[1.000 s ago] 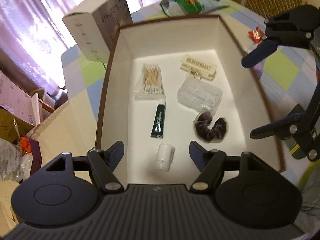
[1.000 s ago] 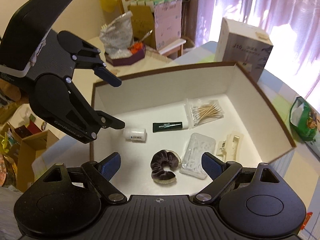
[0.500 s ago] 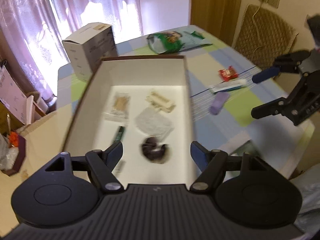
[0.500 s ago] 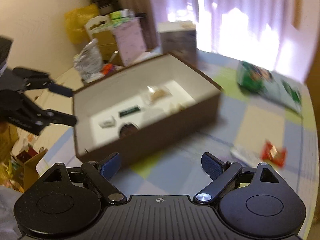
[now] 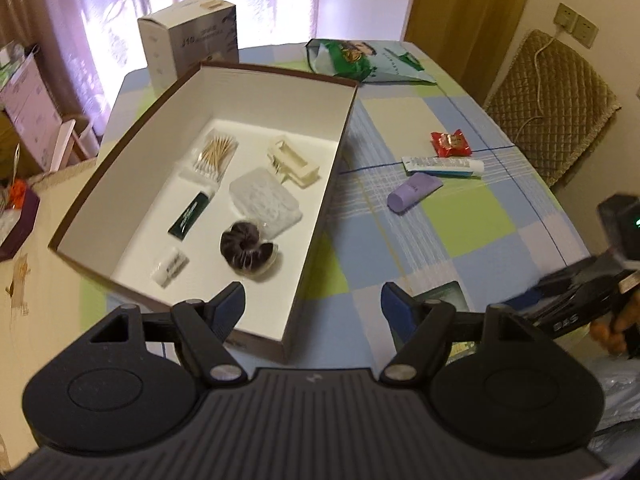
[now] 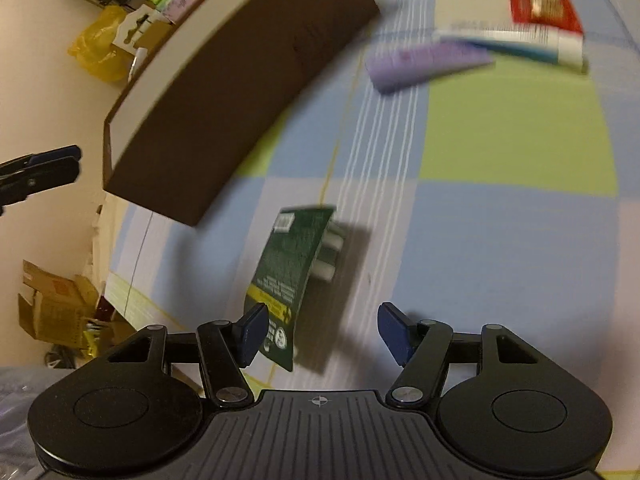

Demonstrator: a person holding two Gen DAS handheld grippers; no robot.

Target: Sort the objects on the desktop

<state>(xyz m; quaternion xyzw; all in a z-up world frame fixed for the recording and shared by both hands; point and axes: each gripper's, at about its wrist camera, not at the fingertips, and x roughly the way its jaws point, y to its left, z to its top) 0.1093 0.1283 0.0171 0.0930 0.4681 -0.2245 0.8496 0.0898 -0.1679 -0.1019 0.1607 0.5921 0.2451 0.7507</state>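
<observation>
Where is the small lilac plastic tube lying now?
The small lilac plastic tube lies on the checked tablecloth, right of the brown box, beside the white toothpaste tube.

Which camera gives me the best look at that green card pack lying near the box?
The right wrist view: the green card pack lies full length just ahead of the closing right gripper, though motion-blurred. The left wrist view shows only a corner of it behind the left gripper.

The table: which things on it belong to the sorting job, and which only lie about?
Job:
box
green pack
purple tube
white tube
red packet

Lying about:
grey carton
snack bag
</observation>
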